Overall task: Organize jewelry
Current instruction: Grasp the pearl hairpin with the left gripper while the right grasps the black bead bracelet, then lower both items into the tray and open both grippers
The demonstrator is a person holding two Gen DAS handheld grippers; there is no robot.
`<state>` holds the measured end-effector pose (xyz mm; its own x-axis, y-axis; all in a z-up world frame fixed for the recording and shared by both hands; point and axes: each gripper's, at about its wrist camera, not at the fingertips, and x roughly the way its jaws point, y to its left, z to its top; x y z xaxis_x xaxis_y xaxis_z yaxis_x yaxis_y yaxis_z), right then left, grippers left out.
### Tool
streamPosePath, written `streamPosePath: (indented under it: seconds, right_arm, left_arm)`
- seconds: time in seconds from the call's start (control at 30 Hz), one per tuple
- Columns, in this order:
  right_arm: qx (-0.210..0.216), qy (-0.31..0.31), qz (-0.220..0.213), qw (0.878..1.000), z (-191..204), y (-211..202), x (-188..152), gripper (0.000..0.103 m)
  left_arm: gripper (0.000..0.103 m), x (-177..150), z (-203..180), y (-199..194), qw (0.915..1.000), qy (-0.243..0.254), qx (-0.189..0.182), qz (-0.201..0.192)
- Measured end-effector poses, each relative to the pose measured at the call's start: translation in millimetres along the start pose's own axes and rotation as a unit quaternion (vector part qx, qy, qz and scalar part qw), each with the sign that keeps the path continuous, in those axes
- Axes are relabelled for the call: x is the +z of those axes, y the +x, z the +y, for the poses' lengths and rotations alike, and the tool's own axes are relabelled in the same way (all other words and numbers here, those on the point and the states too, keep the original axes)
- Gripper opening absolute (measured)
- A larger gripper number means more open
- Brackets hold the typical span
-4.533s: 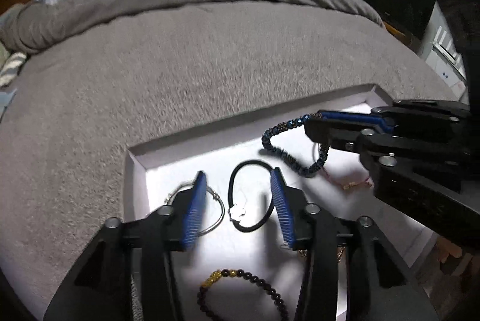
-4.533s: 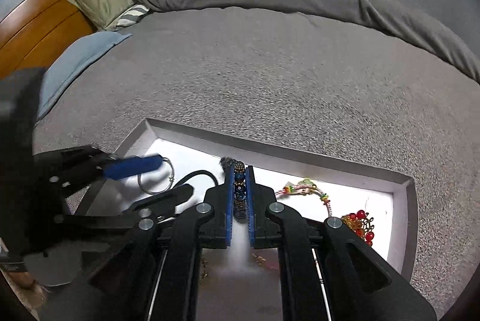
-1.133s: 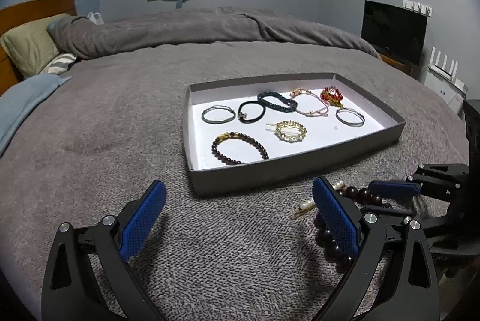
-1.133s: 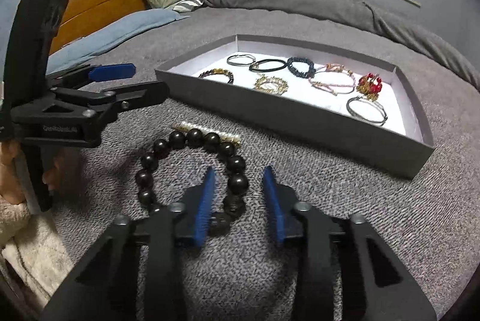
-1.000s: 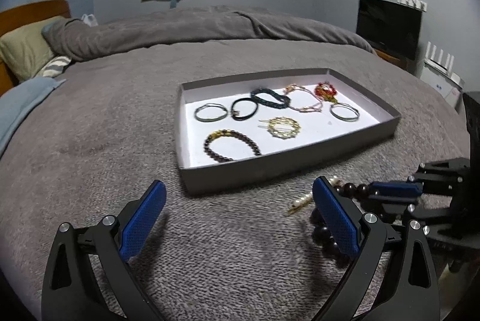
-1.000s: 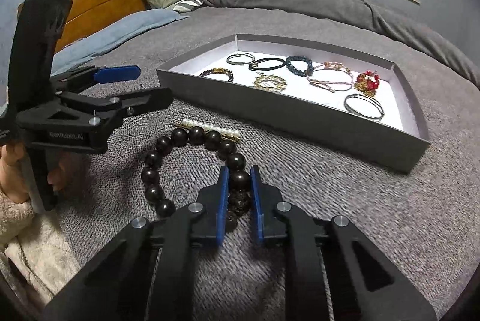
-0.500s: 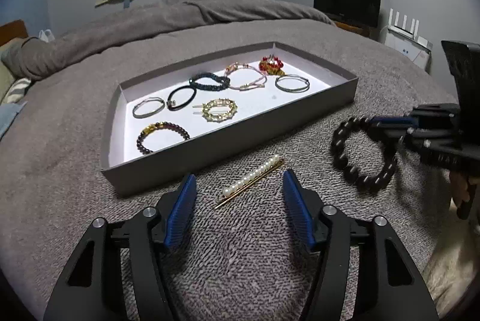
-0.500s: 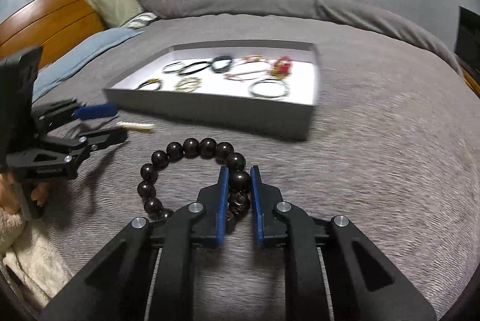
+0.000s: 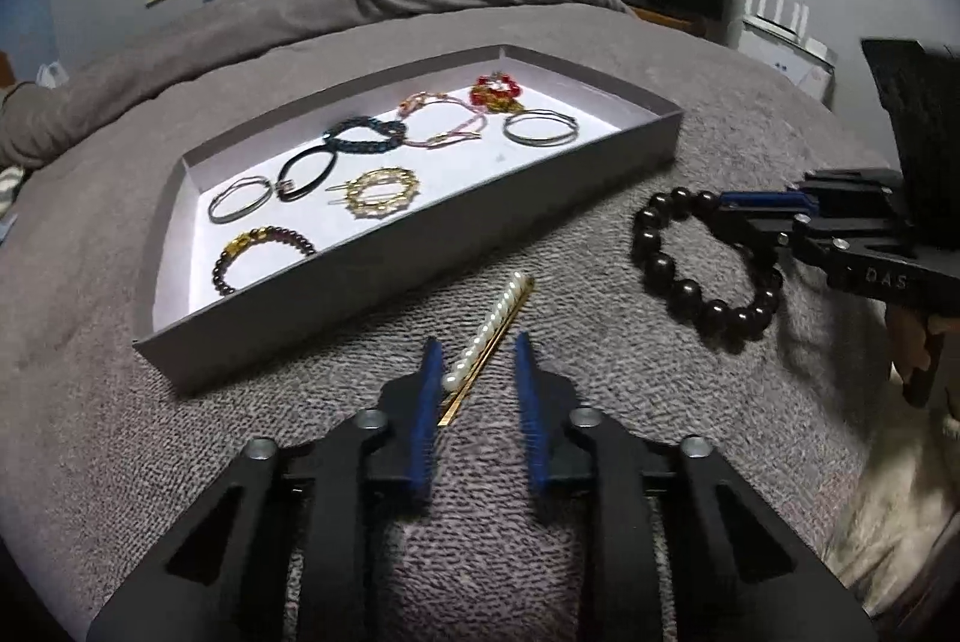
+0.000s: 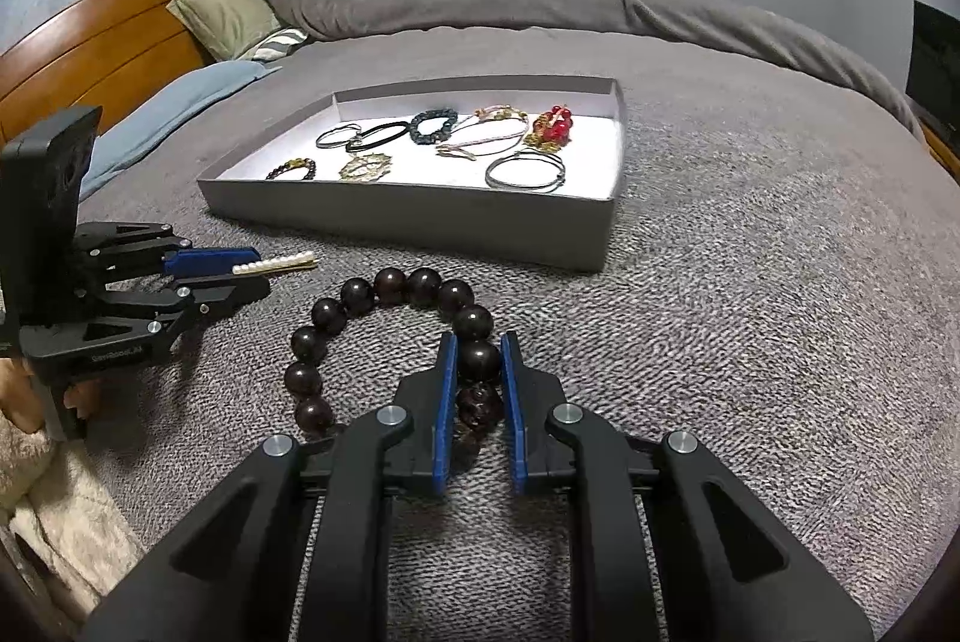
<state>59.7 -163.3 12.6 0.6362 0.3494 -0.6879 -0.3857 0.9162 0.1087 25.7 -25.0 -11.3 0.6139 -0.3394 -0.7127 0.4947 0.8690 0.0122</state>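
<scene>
Two grippers work low over a grey blanket [image 10: 750, 294] on the bed. Nearest in the right wrist view, the right gripper [image 10: 477, 372] has its blue pads clamped on one bead of a dark bead bracelet [image 10: 360, 318], whose loop curves off to the left just above the blanket; from the left wrist view the same bracelet [image 9: 678, 276] hangs from that gripper's tip [image 9: 744, 210]. The left gripper [image 9: 477, 372] has its jaws partly closed, with a narrow gap either side of the near end of a pearl hair clip [image 9: 492, 324]; the left pad is just beside the last pearl, and whether it touches cannot be told. The clip lies on the blanket, slanting away toward the tray.

Just beyond the clip sits a shallow grey tray [image 9: 420, 246] with a white floor. Its near row holds a dark bracelet with gold beads [image 9: 258, 252] and a gold ring-shaped brooch [image 9: 381, 189]. Behind them lie a thin silver bangle [image 9: 240, 198], a black hair tie [image 9: 306, 171], a dark blue beaded bracelet [image 9: 363, 137], a pink cord bracelet [image 9: 444, 120], a red bead piece [image 9: 497, 91] and another silver bangle [image 9: 540, 128].

Farther back are a rumpled grey duvet [image 10: 480, 0], a green pillow [image 10: 234, 12] and a wooden headboard [image 10: 108, 42].
</scene>
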Motion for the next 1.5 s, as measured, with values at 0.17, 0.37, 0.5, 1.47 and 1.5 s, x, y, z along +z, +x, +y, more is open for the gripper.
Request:
streamPosePath:
  seconds: [0.17,0.37,0.5,1.47,1.5]
  right_arm:
    - [0.013,-0.016,-0.010,1.000,9,-2,0,0.014]
    - [0.023,-0.040,-0.067,0.997,23,-33,15,0.014]
    - [0.023,-0.048,-0.094,0.994,25,-51,31,0.014]
    - [0.026,-0.005,-0.048,0.998,11,40,111,0.014]
    - [0.025,0.002,-0.043,0.999,7,46,112,0.014]
  left_arm:
    - [0.007,-2,-10,-5,0.9996,0.025,0.008,-0.012]
    - [0.006,4,-10,-26,0.9988,0.019,0.000,-0.044]
    - [0.006,17,-3,-47,0.9971,0.003,-0.004,-0.076]
    - [0.006,67,44,4,0.9973,-0.051,0.020,-0.049]
    - [0.006,66,43,4,0.9974,-0.048,0.023,-0.048]
